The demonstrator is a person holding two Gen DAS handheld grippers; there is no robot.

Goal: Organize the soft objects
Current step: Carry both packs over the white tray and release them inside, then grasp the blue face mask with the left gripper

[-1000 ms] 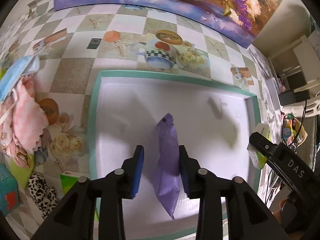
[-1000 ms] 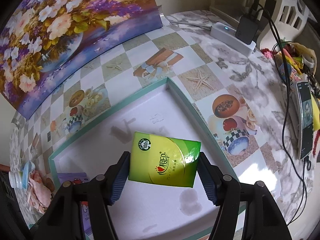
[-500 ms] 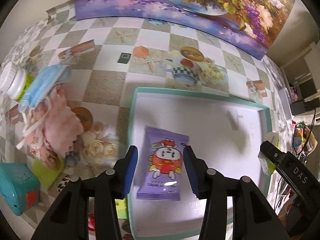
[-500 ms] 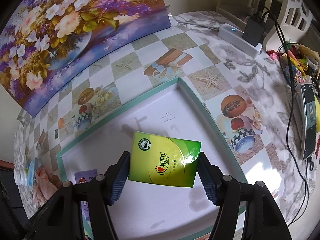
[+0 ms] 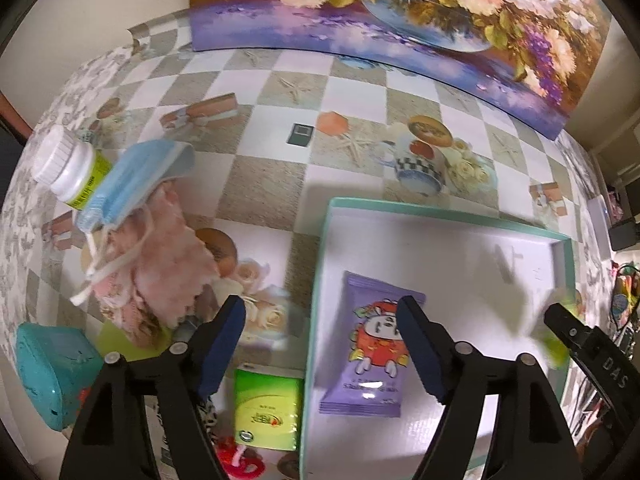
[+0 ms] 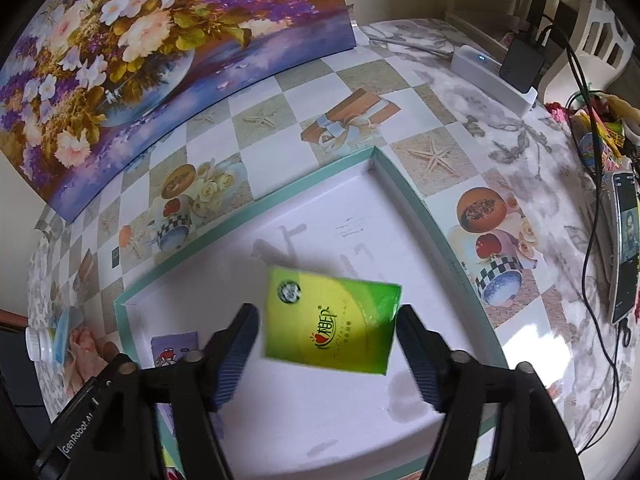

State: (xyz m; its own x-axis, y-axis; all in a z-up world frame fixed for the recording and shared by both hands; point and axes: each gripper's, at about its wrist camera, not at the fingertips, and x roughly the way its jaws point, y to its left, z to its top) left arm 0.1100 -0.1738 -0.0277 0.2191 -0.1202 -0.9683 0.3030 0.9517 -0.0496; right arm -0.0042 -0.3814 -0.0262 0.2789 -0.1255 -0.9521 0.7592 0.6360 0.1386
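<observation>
The left tongs [image 5: 320, 344] stood apart, their jaws having just been opening, clamped on nothing; one blue pad hung over the tabletop [image 5: 256, 184] and the other over the tray [image 5: 440, 216]. The purple packet [image 5: 372, 344] lay flat on the tray floor near the left wall, partly under the right-hand pad. The right tongs [image 6: 326, 344] had also just been opening: a thin gap showed on each side of the green tissue pack [image 6: 332, 320], which sat blurred between the pads, free of both, above the white tray [image 6: 248, 208] floor.

Outside the tray's teal left wall lay a second green pack [image 5: 267, 416], a red item, a spotted cloth, a teal box [image 5: 52, 372], a pink cloth [image 5: 160, 272] with a blue mask [image 5: 140, 176] on top of it, and a white-capped bottle [image 5: 68, 164] on its side.

The tabletop wore a glossy checked cover printed with starfish, cups, roses and gift boxes. A flower painting [image 6: 132, 60] leaned along its far edge against a cream wall. To the right, in the right wrist view, were a white power strip [image 6: 492, 76] with a black adapter, cables, a phone [image 6: 626, 240] and bright clutter, with a white chair behind.
</observation>
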